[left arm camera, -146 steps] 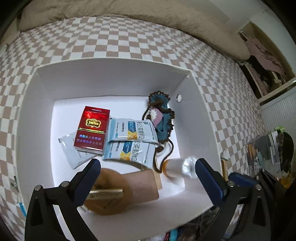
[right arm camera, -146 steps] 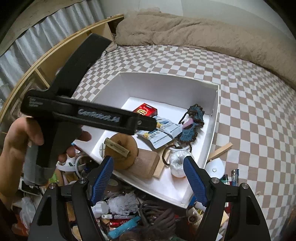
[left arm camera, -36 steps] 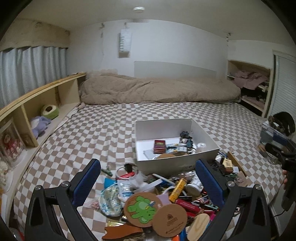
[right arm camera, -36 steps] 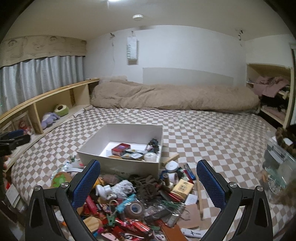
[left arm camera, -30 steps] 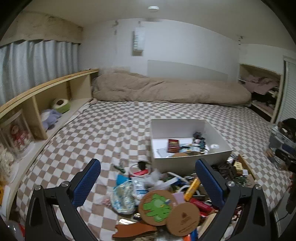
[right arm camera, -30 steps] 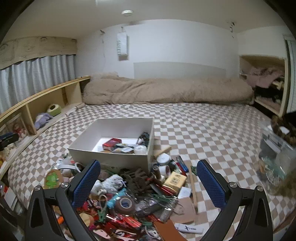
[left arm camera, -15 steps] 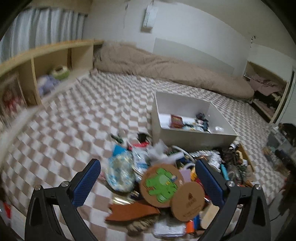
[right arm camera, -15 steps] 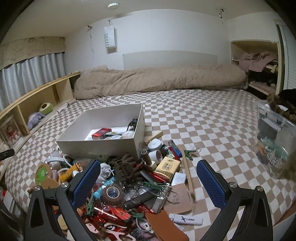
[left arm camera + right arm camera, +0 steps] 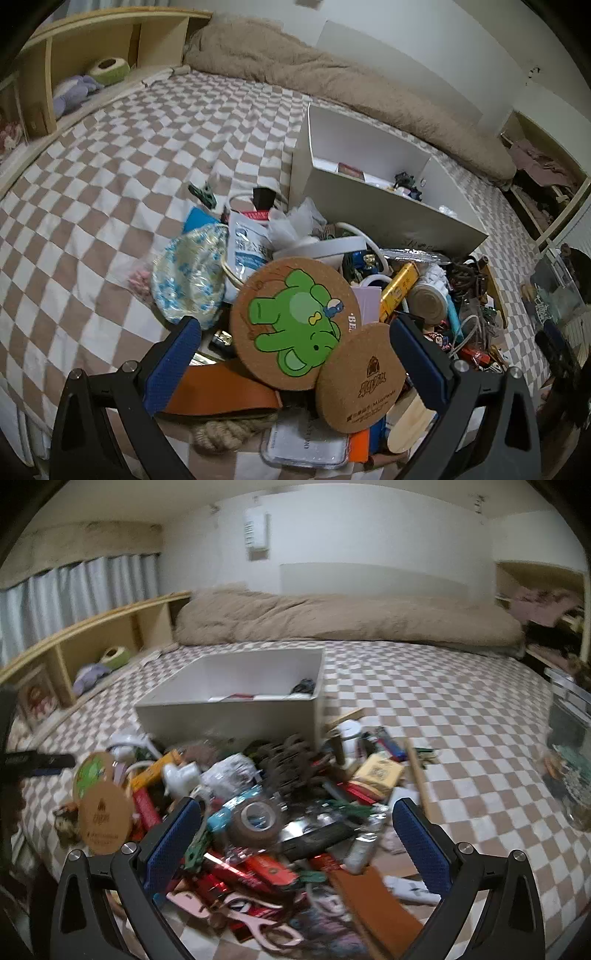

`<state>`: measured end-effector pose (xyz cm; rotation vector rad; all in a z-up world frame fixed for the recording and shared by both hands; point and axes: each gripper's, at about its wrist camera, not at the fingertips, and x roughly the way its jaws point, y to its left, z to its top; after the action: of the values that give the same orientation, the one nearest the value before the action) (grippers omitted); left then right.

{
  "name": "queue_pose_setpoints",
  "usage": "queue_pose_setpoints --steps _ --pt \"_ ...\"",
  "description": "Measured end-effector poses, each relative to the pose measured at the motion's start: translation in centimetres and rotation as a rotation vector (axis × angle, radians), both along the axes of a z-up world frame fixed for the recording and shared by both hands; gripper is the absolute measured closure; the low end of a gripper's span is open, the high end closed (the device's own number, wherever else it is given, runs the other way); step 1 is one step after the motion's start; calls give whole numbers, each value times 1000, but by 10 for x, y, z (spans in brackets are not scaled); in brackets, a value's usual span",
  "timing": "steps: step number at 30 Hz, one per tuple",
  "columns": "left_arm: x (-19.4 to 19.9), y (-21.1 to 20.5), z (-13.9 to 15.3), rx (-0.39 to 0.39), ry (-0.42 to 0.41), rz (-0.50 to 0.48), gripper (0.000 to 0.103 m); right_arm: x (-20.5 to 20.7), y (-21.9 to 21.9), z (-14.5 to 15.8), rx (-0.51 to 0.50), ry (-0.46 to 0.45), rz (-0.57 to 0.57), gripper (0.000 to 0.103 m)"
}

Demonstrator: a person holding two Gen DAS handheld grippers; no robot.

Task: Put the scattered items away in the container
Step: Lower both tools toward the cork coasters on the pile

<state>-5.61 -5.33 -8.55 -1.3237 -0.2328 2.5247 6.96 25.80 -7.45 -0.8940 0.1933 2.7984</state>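
A white box (image 9: 391,218) (image 9: 236,716) stands on the checkered bed behind a heap of scattered items and holds a few things. My left gripper (image 9: 295,354) is open, low over two cork coasters: one with a green elephant (image 9: 291,321) and a plain one (image 9: 360,376). A brown leather strap (image 9: 221,391) lies under its left finger. My right gripper (image 9: 295,834) is open above a brown tape roll (image 9: 255,821), red packets (image 9: 258,871) and pink scissors (image 9: 255,923). Neither gripper holds anything.
A beige duvet (image 9: 347,620) lies along the far side of the bed. A wooden shelf (image 9: 85,638) runs along the left. A clear bin (image 9: 569,746) sits at the right. The other gripper's handle (image 9: 33,764) shows at the left edge of the right wrist view.
Both grippers left the box, drew back, then dropped toward the heap. The left now hangs close over the cork coasters and the right close over the tape roll. Both stayed open.
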Motion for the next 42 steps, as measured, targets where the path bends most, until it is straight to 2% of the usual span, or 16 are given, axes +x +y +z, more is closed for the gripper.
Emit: queue_pose_setpoints --steps 5,12,19,25,30,42 --pt "-6 8 -10 2 -36 16 0 -10 -32 -14 18 -8 124 0" --pt "-12 5 -18 31 -74 57 0 -37 -103 -33 83 -41 381 0" --pt "-14 -4 -22 80 -108 75 0 -60 -152 -52 64 -93 520 0" --pt "-12 -12 -28 93 -126 90 0 -78 -172 -62 86 -176 570 0" --pt "-10 -20 -35 130 -152 101 0 -85 -180 -63 129 -180 570 0" --pt "-11 -31 -37 149 -164 129 0 -96 -203 -67 185 -210 619 0"
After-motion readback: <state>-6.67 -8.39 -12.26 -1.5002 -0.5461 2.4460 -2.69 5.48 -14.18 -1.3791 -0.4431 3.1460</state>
